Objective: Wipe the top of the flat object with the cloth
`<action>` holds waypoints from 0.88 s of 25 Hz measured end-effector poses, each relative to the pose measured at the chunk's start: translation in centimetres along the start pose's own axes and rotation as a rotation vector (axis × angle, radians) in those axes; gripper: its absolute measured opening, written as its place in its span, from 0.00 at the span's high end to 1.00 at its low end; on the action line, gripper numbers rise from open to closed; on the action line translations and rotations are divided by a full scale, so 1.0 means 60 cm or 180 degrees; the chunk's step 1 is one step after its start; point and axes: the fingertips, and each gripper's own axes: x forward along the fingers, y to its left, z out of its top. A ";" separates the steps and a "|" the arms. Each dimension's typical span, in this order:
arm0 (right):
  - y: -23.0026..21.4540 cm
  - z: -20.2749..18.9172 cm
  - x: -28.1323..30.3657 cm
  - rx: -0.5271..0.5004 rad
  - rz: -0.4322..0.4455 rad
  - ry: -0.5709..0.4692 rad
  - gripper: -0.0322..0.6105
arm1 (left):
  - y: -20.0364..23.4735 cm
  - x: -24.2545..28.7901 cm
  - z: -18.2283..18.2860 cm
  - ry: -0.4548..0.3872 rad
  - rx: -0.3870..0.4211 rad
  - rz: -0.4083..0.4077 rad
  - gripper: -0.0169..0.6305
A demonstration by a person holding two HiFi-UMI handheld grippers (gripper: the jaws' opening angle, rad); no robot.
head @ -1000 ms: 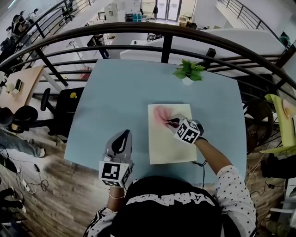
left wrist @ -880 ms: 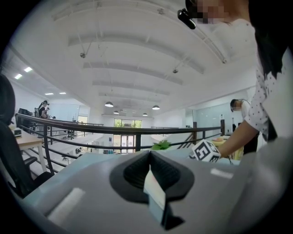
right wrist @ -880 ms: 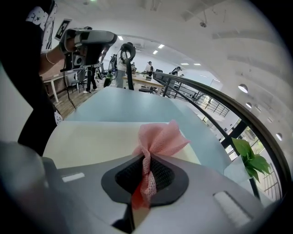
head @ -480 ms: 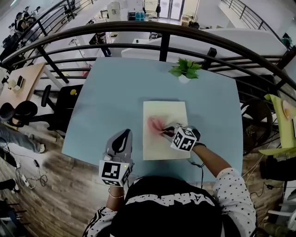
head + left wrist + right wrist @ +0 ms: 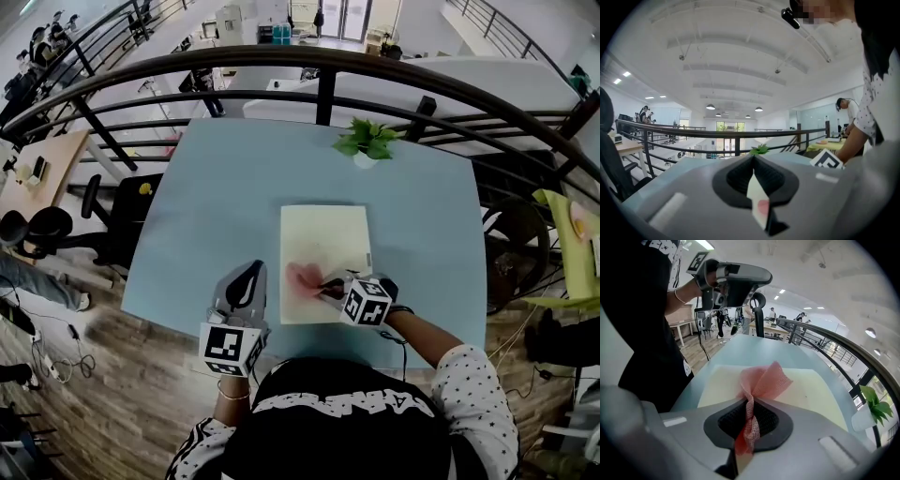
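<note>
A pale yellow flat board (image 5: 323, 253) lies on the light blue table (image 5: 216, 206). My right gripper (image 5: 326, 286) is shut on a pink mesh cloth (image 5: 302, 279), which rests on the board's near left part. In the right gripper view the cloth (image 5: 761, 380) fans out ahead of the jaws over the board (image 5: 811, 392). My left gripper (image 5: 246, 281) hovers at the table's near edge, left of the board, with its jaws together and nothing between them. In the left gripper view only a thin slit shows at the left gripper (image 5: 753, 165).
A small potted plant (image 5: 366, 142) stands at the table's far side. A dark metal railing (image 5: 319, 66) runs behind the table. An office chair (image 5: 56, 230) and wooden floor lie to the left, and a yellow-green table (image 5: 572, 234) to the right.
My right gripper has dragged the pink cloth from the board's far part toward its near left corner. The left gripper has stayed put.
</note>
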 end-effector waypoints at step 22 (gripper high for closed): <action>0.078 -0.005 -0.041 0.0376 0.0812 -0.0479 0.92 | -0.044 0.024 0.021 0.0016 0.0107 0.0052 0.97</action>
